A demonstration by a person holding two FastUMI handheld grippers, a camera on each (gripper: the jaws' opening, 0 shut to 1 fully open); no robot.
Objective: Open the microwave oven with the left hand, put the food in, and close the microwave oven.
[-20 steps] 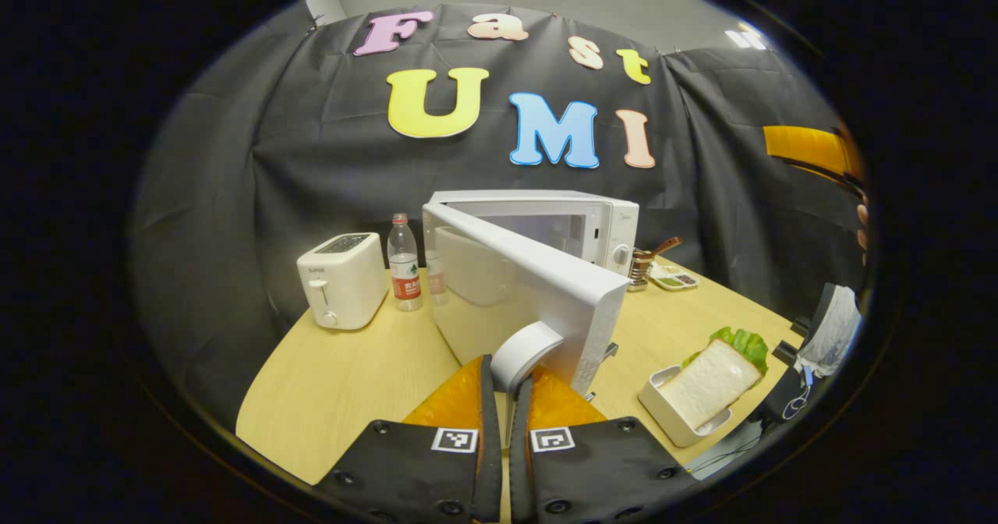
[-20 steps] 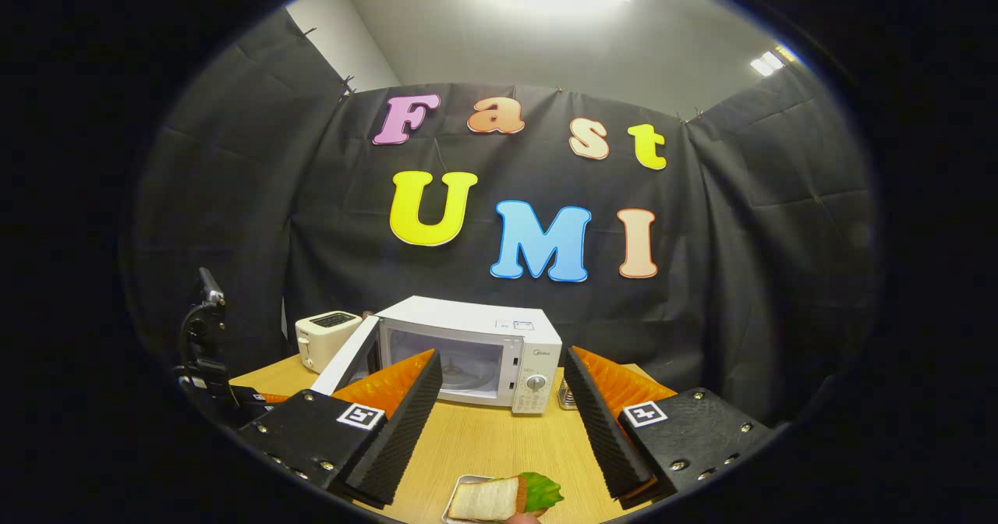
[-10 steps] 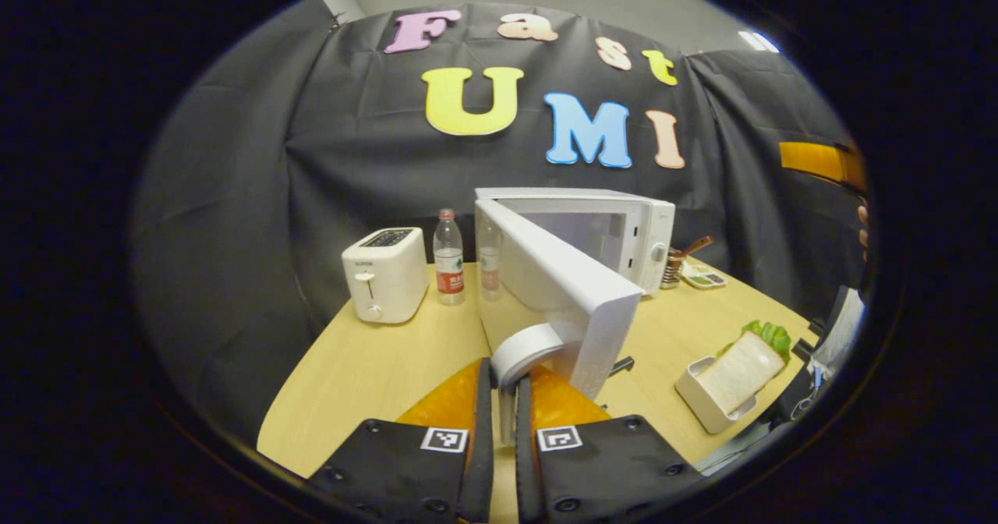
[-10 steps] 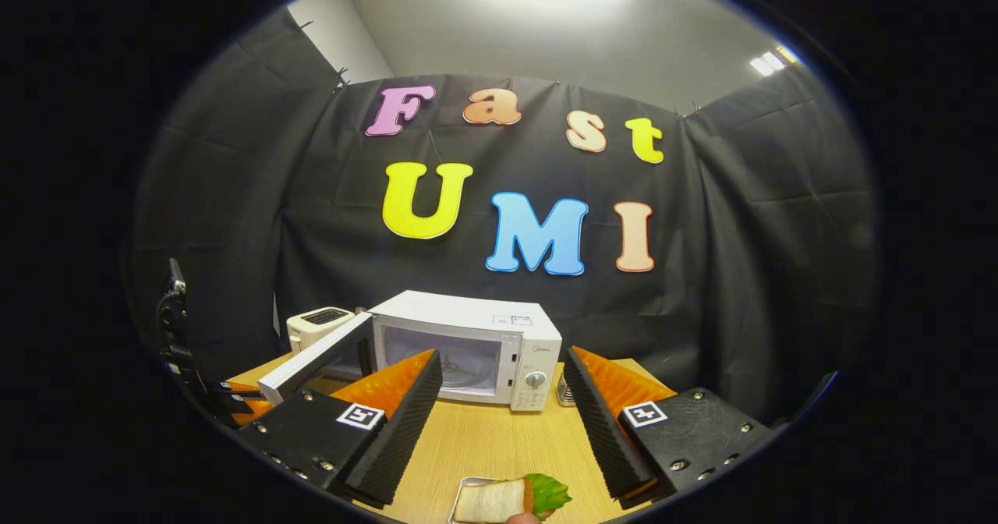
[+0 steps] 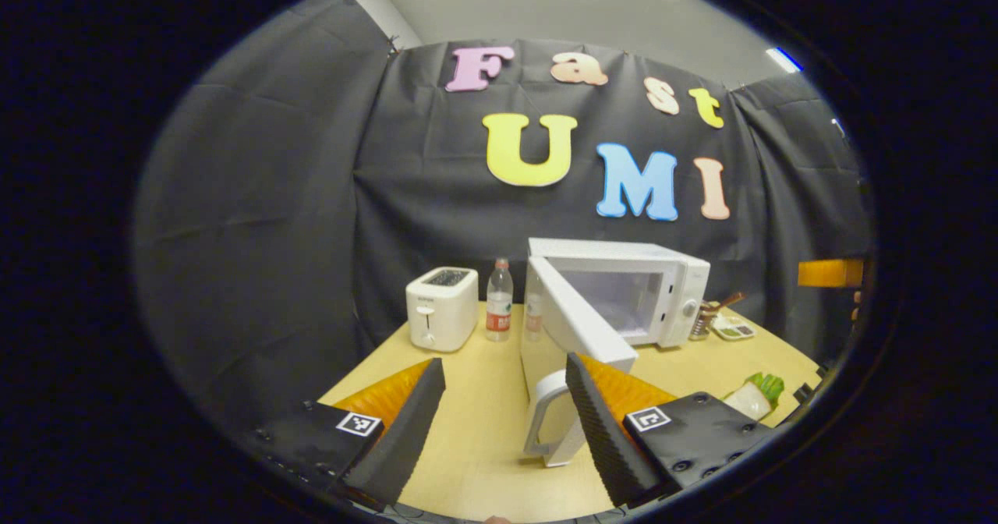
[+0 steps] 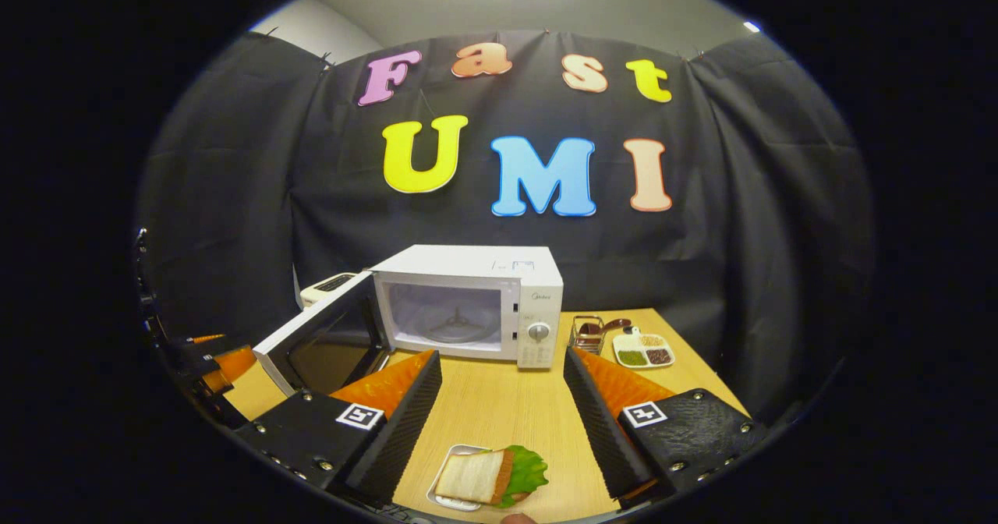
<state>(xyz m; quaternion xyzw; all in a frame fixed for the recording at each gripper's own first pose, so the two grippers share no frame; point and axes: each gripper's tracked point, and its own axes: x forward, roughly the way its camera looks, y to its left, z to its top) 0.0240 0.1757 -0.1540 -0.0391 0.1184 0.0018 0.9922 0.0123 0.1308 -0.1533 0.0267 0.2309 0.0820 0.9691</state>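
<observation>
Left gripper view: we see the left gripper (image 5: pixel 505 411) spread, its door handle (image 5: pixel 546 419) released; microwave door (image 5: pixel 573 325) open.

Right gripper view: right gripper (image 6: pixel 503 407) spread above the sandwich (image 6: pixel 487 476) in its tray. Next: we judge 1 descent, pinch the sandwich.

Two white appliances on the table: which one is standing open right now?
The microwave oven, the larger box to the right: its door is swung out to the left, showing the cavity. The toaster, left of the water bottle, has only top slots.
</observation>
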